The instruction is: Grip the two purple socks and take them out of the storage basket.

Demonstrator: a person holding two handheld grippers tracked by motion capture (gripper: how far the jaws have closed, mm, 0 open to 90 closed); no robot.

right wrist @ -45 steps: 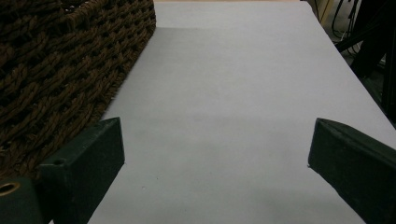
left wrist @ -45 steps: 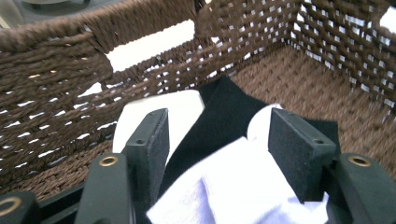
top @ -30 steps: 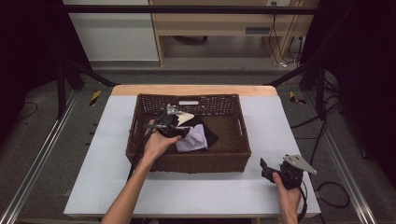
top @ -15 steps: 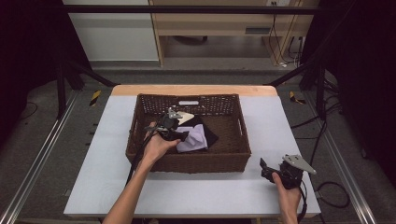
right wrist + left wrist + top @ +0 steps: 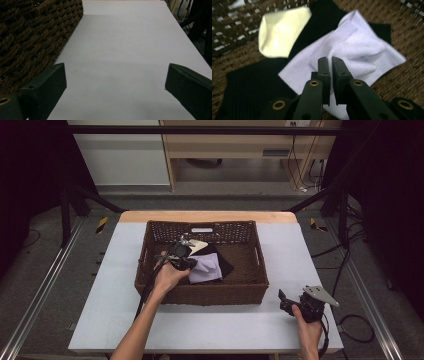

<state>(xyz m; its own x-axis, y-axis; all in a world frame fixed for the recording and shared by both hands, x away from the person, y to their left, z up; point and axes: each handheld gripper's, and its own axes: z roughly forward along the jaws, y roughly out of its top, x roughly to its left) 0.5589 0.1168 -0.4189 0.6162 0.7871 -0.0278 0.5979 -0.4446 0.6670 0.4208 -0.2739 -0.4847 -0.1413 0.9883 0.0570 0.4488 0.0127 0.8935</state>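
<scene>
Black cloth (image 5: 254,85): cut off at left and bottom edges, partly covered by lilac sock (image 5: 352,52) and cream sock (image 5: 282,30). Basket weave (image 5: 234,15): blurred. Fold of lilac sock pinched between left gripper (image 5: 331,60) jaws: hidden.

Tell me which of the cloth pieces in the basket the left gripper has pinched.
The pale lilac sock: the left gripper has just closed on a raised fold of it. The cream piece and the black cloth lie untouched beside it.
</scene>
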